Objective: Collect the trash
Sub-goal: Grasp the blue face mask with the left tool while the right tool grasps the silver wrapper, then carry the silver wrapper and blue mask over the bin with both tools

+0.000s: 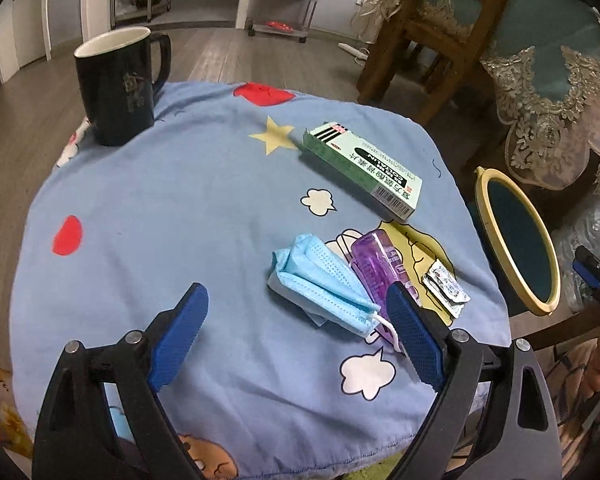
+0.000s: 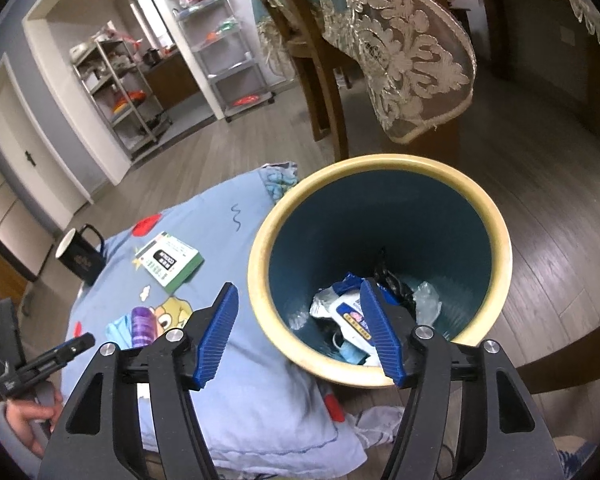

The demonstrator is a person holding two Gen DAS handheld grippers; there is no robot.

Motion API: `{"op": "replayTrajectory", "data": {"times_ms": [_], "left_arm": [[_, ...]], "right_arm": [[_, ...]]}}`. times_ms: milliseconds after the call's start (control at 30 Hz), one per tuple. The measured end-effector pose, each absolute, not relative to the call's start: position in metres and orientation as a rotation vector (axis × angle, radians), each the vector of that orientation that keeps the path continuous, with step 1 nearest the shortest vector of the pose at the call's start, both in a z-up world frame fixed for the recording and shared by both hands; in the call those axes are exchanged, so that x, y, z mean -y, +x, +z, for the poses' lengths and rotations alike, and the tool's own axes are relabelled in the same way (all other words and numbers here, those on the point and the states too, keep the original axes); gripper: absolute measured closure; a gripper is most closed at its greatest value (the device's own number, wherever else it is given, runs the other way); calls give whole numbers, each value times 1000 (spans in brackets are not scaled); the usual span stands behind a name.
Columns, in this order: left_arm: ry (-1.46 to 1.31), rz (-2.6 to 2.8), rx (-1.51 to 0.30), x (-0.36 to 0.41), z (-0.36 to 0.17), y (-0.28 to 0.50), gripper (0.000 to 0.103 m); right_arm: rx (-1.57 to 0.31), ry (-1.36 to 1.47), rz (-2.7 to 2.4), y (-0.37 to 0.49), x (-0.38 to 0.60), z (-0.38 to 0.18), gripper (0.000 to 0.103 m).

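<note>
On the low table [image 1: 148, 208] draped in a soft blue cartoon-print cloth, the remaining trash lies in a loose cluster: a crumpled, pleated blue face mask [image 1: 320, 280], a translucent purple plastic container [image 1: 376, 268] touching its edge, a small creased foil packet [image 1: 446, 288] just beside that, and a flat green cardboard box [image 1: 364, 170] a little farther off. A glossy black mug [image 1: 118, 84] stands well apart at the far rim. My left gripper [image 1: 296, 336] hovers over the cloth with its jaws spread wide and nothing between them; the ribbed blue pads frame bare cloth, the mask lying just past the right pad. My right gripper [image 2: 300, 332] hangs above the bin [image 2: 496, 216], a round vessel with a cream rim and smooth teal inside, which stands just beside the table; its jaws are parted and empty, and wrappers and a wipes pack already lie at the bottom. I judge one drop finished and the next pick beginning. The next move calls for shifting the left jaws over the mask and closing on its bunched folds, since limp fabric gives little to pinch.
</note>
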State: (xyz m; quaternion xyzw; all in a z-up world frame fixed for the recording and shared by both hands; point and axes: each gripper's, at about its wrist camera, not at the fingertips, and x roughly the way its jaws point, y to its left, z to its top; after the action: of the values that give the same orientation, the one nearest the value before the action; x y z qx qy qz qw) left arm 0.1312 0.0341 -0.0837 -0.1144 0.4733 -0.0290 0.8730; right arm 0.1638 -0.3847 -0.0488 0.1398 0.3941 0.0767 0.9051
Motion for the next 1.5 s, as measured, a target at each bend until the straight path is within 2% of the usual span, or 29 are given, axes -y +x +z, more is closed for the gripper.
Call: {"op": "replayTrajectory", "data": {"times_ms": [100,267,333,367,433,533,633,1033,1233,1300,1500], "left_arm": [[-247,-73,-1002,-32,-95,140,16],[-290,-102,-1055,-32,-114,150,33],[-289,-98,-1086,-31,-124,154,50],[-268,-88,-1075,-30,-125,154,55],[-234,-74,-1072,-28,-124,153,79],[-251,-68,-1062,-33,-122,150,86],[-274,-36,-1034,-44,-116,147,88],[-404,-16,-934,-74,-94,137,89],[-398,-25,-943,-74,-84,125,89],[-402,-22,-928,-76,-80,121,89],[-423,-54,-836,-77,-61,112,89]], "right_arm": [[-818,268,164,165,380,-49,38],[-818,217,198,163,365,-49,38],[-826,198,216,163,358,-50,38],[-831,186,225,163,354,-51,38],[-847,155,250,163,343,-54,38],[-882,107,296,163,323,-62,38],[-917,63,338,164,303,-71,39],[-1060,-43,430,187,232,-117,54],[-1079,-78,431,195,212,-133,69],[-1076,-73,431,195,212,-133,78],[-1066,-45,448,188,223,-131,78]]}}
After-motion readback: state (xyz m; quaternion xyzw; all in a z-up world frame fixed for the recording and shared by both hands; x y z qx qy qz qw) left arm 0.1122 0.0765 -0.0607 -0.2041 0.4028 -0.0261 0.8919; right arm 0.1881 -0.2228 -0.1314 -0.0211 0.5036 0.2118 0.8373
